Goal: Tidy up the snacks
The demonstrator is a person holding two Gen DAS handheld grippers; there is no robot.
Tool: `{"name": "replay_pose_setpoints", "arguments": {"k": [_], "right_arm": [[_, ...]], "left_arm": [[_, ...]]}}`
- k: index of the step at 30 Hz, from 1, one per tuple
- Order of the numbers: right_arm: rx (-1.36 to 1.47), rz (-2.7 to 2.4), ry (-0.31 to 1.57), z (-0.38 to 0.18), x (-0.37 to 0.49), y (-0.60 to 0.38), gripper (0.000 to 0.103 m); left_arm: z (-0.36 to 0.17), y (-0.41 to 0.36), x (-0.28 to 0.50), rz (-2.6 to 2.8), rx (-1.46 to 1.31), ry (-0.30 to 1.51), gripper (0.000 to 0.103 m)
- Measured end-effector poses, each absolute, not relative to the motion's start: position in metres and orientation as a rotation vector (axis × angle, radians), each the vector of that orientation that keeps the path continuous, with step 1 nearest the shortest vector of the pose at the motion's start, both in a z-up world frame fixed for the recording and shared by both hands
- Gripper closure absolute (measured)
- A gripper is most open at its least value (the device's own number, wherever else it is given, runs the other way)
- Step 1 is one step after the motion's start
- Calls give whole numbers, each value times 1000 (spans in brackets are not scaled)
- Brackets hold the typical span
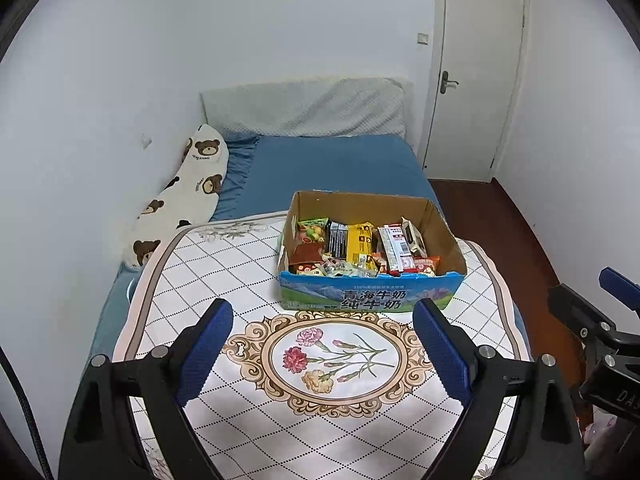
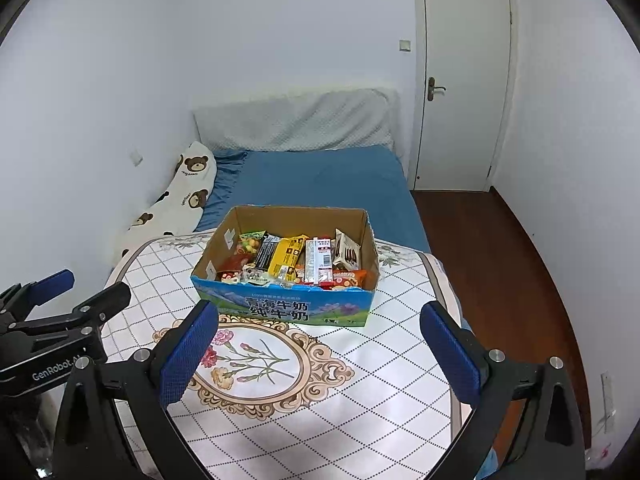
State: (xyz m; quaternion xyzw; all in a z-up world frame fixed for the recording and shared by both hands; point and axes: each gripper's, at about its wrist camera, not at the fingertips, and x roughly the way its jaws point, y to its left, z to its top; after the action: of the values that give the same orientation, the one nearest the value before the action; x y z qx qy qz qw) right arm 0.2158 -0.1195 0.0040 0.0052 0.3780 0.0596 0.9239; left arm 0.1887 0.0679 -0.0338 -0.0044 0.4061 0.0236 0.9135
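You are holding both grippers back from the work, above the near part of the quilted mat (image 1: 224, 280) that is covering the bed (image 1: 340, 164). Your left gripper (image 1: 324, 344) is showing its blue pads spread wide with nothing between them, and your right gripper (image 2: 320, 344) is doing the same. The cardboard box (image 2: 256, 308) is sitting on the far part of the mat, ahead of both grippers and well apart from them. The snacks (image 2: 294, 258) are lying packed inside it: a yellow packet (image 2: 285, 256), a black one beside it, a red-and-white carton, and smaller wrappers in front, though you are probably too far off to read what each one is.

Judging by this, you are either at the very start or finishing, since no snack is lying loose on the mat. Any next move is calling for a reach forward over the box's near wall, coming down from above onto one packet.
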Motion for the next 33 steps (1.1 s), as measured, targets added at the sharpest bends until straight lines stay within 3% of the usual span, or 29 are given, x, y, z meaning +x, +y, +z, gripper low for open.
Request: {"name": "replay_pose_setpoints", "arguments": {"k": [6, 8, 33], "right_arm": [[-12, 90, 775, -8, 231, -119, 0], [-14, 79, 779, -12, 239, -119, 0], [-9, 14, 878, -76, 335, -113, 0]], "left_arm": [[-42, 67, 205, 68, -3, 823, 9], [-45, 67, 213, 70, -2, 823, 0], [-91, 67, 299, 78, 22, 906, 0]]}}
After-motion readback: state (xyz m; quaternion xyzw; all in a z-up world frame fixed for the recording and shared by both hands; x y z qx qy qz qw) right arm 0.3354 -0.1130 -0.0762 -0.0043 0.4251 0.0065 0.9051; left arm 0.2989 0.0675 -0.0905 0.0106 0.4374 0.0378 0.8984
